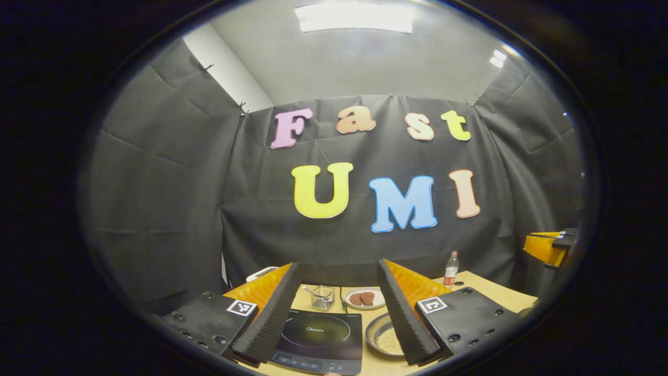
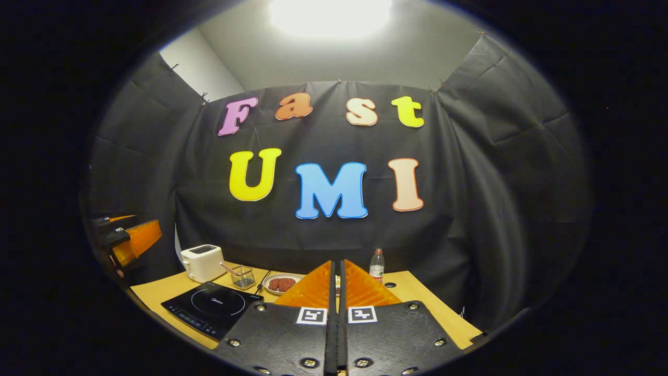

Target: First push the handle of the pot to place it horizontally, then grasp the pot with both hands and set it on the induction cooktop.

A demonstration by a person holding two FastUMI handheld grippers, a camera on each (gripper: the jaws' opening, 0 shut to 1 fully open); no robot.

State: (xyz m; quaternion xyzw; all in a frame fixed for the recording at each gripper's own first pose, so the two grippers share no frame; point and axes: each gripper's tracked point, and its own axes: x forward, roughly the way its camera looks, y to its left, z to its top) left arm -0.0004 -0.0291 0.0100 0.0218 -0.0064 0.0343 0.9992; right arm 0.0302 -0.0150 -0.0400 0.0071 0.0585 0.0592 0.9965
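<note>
A wooden table holds a flat, glossy black induction cooktop with faint lettering too small to read. The round metal pot, holding pale grains, sits just right of it. Left gripper gapes wide, empty. Right gripper is closed, empty.

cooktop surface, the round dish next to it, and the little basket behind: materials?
Induction cooktop: looks like glossy black glass, reflecting light, with a printed ring. Round dish: likely brushed metal, given its dull grey sheen; it holds pale grains. Small basket: thin wire mesh, see-through, probably steel.
</note>
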